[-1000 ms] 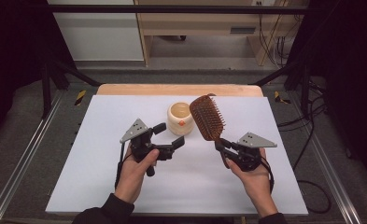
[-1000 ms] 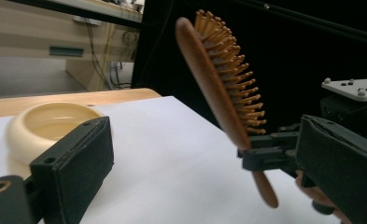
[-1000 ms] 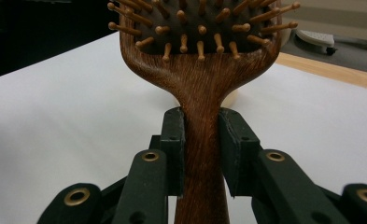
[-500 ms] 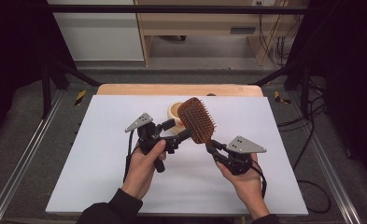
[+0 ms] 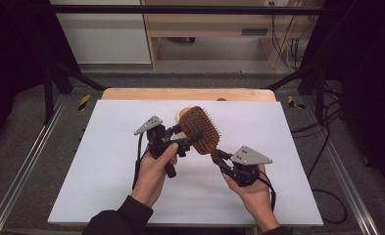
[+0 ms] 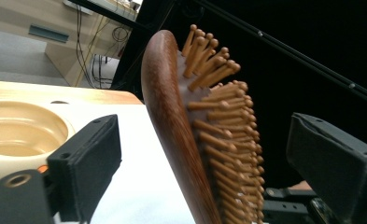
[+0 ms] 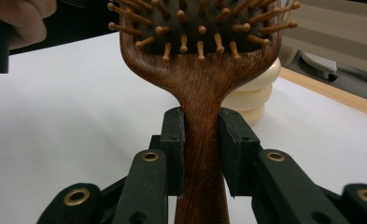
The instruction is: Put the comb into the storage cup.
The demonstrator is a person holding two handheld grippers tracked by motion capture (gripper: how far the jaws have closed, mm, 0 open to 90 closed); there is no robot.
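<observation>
while our right gripper (image 5: 218, 155) clamped the handle of the brown wooden paddle hairbrush (image 5: 201, 129) and held it tilted above the white table mat (image 5: 107, 147), our left gripper (image 5: 189, 136) had just been closing, its jaws apart around the brush head, pads not touching. just behind sat a cream round bowl (image 6: 22, 130).

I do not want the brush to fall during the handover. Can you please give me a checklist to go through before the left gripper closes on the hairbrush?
1. Right gripper clamps the hairbrush by the handle: ok.
2. Brush head stands between the left gripper jaws, which have just been closing: ok.
3. Left pads touch the head: not ok, gaps on both sides.
4. Brush lifted off the table: ok.
5. Brush clear of the cream bowl: ok.
</observation>
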